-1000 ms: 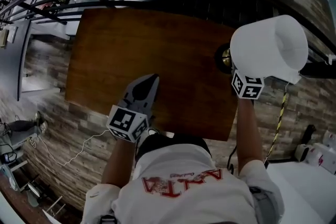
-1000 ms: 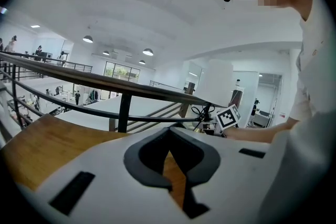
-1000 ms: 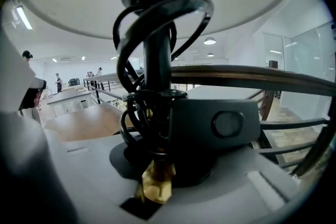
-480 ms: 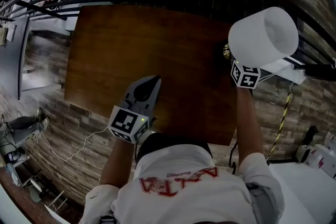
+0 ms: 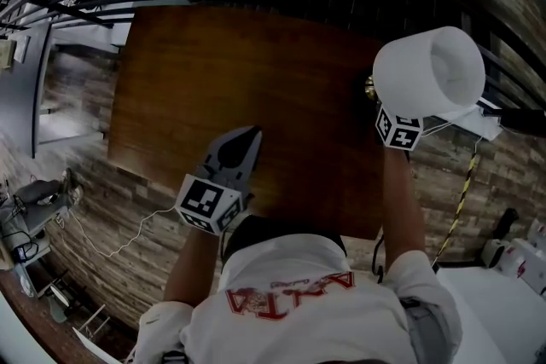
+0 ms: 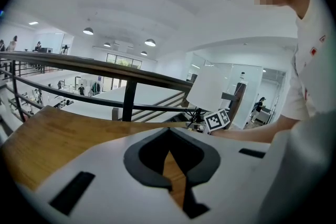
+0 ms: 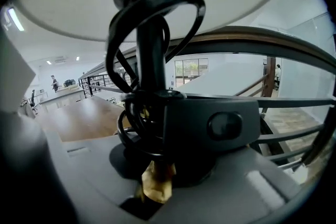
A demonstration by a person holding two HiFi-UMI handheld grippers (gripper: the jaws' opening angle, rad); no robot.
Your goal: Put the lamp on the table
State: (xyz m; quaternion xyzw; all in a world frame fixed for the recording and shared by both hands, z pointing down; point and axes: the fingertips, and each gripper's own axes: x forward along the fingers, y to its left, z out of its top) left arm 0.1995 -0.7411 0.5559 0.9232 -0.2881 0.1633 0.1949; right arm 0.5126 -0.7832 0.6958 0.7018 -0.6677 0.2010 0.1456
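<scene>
From the head view I cannot see the foot of the lamp (image 5: 424, 79). Its white shade (image 5: 444, 55) covers the stem, the jaws of the right gripper (image 5: 395, 125) and whatever lies under them, so I cannot tell whether the lamp touches the table (image 5: 239, 72) or hangs above it. In the right gripper view the shade is cut off at the top. A dark block with a round button (image 7: 226, 124) crowds the stem there, and I cannot say what it belongs to.

That gripper is clamped low on the lamp's black stem (image 7: 151, 55), with the black cord (image 7: 173, 8) looped round it and a brass-coloured piece (image 7: 155, 186) below. The lamp is upright, long axis vertical, shade on top with its mouth facing up, at the table's right edge toward the far corner.

The left gripper (image 5: 243, 141) is over the near part of the table, jaws pressed together with nothing between them.
</scene>
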